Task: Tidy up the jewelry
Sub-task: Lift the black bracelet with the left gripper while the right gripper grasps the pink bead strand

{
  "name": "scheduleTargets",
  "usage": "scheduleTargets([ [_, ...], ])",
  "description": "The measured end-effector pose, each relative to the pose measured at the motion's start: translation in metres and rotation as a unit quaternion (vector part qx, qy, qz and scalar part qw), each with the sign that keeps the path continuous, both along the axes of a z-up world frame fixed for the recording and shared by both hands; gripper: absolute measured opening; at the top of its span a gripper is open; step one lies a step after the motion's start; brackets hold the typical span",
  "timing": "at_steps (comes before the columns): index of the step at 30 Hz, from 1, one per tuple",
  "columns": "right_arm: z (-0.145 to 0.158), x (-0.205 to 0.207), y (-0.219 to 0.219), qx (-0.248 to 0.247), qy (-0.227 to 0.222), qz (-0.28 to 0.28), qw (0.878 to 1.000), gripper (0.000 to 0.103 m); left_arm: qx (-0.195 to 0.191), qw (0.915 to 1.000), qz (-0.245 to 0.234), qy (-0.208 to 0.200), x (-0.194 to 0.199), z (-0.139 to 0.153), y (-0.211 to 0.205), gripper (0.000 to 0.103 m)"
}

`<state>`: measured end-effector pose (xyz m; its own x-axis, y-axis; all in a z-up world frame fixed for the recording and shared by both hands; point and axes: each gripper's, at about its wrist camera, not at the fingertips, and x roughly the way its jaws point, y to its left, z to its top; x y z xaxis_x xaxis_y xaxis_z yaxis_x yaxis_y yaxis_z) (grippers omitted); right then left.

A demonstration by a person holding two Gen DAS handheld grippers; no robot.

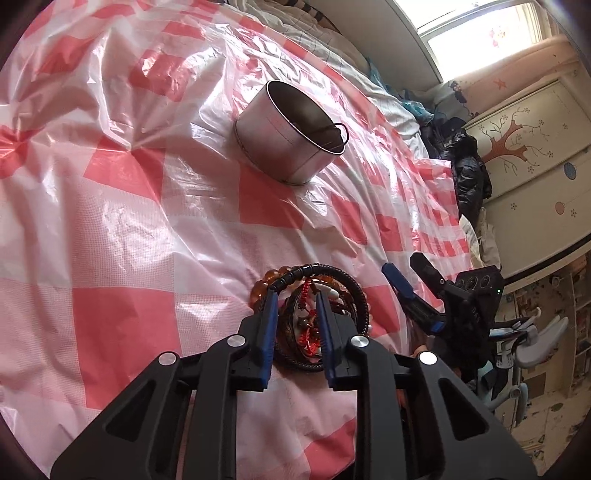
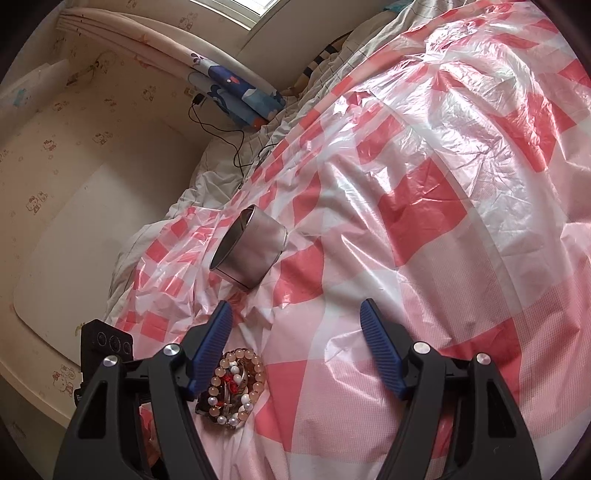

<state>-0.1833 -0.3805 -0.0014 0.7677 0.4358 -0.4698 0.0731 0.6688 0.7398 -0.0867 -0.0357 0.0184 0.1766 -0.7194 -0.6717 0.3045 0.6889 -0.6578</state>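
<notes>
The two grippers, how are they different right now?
The left gripper has its jaws pulled narrow around the pile of bracelets; the right gripper has its jaws wide apart with nothing between them, beside the pile. Both have blue pads and black bodies, and both are low over the checked plastic sheet.

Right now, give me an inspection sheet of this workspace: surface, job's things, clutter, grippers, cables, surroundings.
Surface: red-and-white checked plastic sheet over a bed, wrinkled.
Job's things: round metal tin, open, upright on the sheet, something dark at its rim; pile of bracelets, beaded, dark coiled and red cord, lying near the sheet's edge.
Clutter: nothing seen on the sheet.
Grippers: left gripper down over the pile, fingers astride its strands, grip unclear; right gripper open, empty, beside the pile.
Cables: black cable from the wall onto the bedding.
Surroundings: window, painted cupboard, dark clothes, chair.
</notes>
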Motion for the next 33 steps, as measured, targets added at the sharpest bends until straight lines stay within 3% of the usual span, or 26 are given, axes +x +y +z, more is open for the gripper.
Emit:
scheduleTargets([
  [2,0.000,0.000,0.000,-0.002,0.001,0.000,1.000,0.069,0.004,0.9999,0.012,-0.004,0.000,0.001,0.005,0.021],
  [5,0.000,0.000,0.001,-0.004,0.003,0.002,1.000,0.069,0.026,0.9987,0.039,-0.021,0.002,0.005,0.013,0.031],
  [7,0.000,0.000,0.001,-0.005,0.004,0.002,1.000,0.069,0.030,0.9986,0.039,-0.018,0.003,0.004,0.014,0.037],
  [15,0.001,0.001,0.002,-0.004,0.005,0.002,1.000,0.069,0.085,0.9955,0.009,-0.039,0.005,0.000,-0.004,0.042],
  [17,0.001,0.001,0.002,-0.004,0.005,0.002,1.000,0.069,0.102,0.9933,-0.002,-0.054,0.003,0.000,-0.008,0.037],
  [19,0.001,0.000,0.002,-0.003,0.005,0.002,1.000,0.069,0.141,0.9874,-0.012,-0.071,0.000,-0.002,-0.013,0.009],
  [22,0.000,0.000,0.002,-0.003,0.005,0.002,1.000,0.069,0.157,0.9827,-0.018,-0.097,-0.005,0.003,-0.015,0.007],
  [25,0.000,0.000,0.002,-0.003,0.005,0.003,1.000,0.069,0.179,0.9734,0.018,-0.142,-0.007,0.019,-0.004,0.007],
  [28,0.001,0.001,0.002,-0.006,0.006,0.003,1.000,0.070,0.165,0.9766,0.062,-0.124,0.004,0.021,0.022,0.007],
  [33,0.010,0.003,0.014,-0.038,0.010,0.022,0.999,0.075,0.183,0.9763,0.056,-0.101,0.011,0.012,0.027,0.007],
])
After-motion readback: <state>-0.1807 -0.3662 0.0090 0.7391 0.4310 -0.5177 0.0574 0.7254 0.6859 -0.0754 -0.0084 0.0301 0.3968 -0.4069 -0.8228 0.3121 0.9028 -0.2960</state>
